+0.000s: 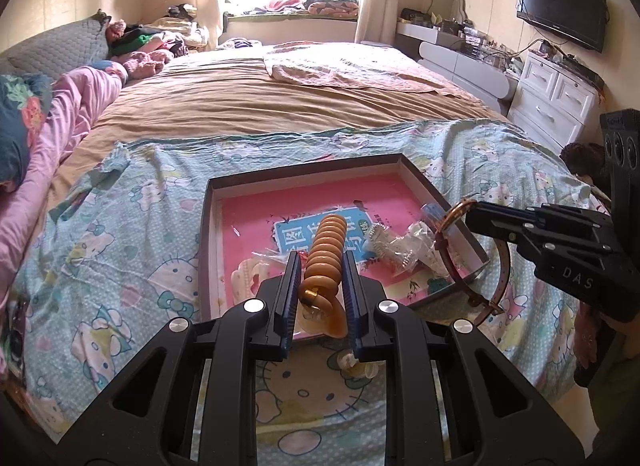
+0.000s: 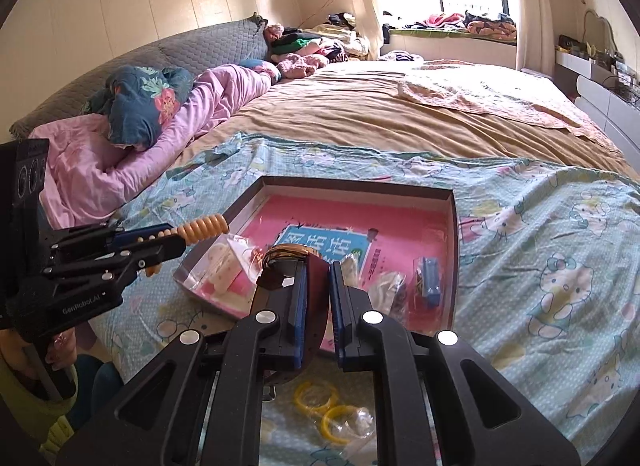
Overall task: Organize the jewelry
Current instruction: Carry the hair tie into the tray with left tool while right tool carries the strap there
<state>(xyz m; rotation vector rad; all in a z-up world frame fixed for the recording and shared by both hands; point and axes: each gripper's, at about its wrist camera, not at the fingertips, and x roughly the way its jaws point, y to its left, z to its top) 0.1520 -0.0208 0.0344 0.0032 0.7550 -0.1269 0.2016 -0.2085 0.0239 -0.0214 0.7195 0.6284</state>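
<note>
A shallow brown box (image 1: 304,179) with a pink bottom lies on the Hello Kitty sheet; it also shows in the right wrist view (image 2: 454,250). My left gripper (image 1: 322,262) is shut on an orange ribbed hair clip (image 1: 326,246), held above the box's near edge; the clip also shows in the right wrist view (image 2: 202,227). My right gripper (image 2: 318,270) is shut on a dark red leather watch (image 2: 316,298) with a gold case, above the box's near side. The watch (image 1: 454,225) hangs from it at the box's right edge in the left wrist view.
Inside the box lie several clear bagged pieces (image 1: 404,250) and a small blue packet (image 2: 430,280). Yellow rings in a clear bag (image 2: 330,406) lie on the sheet below my right gripper. A white dresser (image 1: 556,93) stands right of the bed.
</note>
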